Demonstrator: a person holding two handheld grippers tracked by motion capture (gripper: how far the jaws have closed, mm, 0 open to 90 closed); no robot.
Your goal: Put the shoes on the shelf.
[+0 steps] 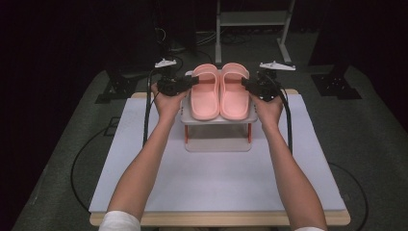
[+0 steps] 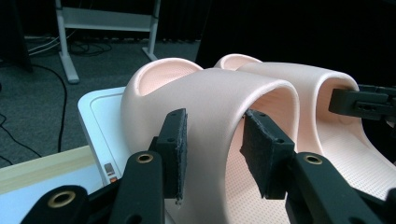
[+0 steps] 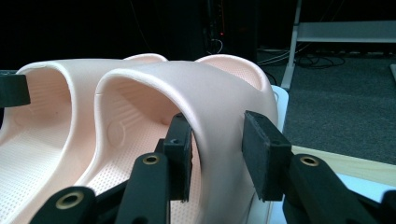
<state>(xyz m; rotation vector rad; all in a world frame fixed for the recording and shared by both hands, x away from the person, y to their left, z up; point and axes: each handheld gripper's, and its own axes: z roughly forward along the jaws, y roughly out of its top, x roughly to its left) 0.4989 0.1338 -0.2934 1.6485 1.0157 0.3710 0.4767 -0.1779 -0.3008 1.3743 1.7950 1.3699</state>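
Two pink slippers lie side by side on a small white shelf (image 1: pixel 219 120) with orange legs. My left gripper (image 1: pixel 192 82) comes in from the left, its jaws straddling the side of the left slipper's (image 1: pixel 204 94) strap. In the left gripper view, my left gripper (image 2: pixel 212 144) has one pad outside and one inside the left slipper's strap (image 2: pixel 224 93), both against it. My right gripper (image 1: pixel 246 84) mirrors this on the right slipper (image 1: pixel 234 94). In the right gripper view, my right gripper (image 3: pixel 217 149) has its pads on both faces of the right slipper's strap (image 3: pixel 201 79).
The shelf stands at the far middle of a white mat (image 1: pixel 216 183) on a wooden table. Behind the table a metal frame (image 1: pixel 252 19) stands on grey carpet with cables. Black stands flank the table's far corners.
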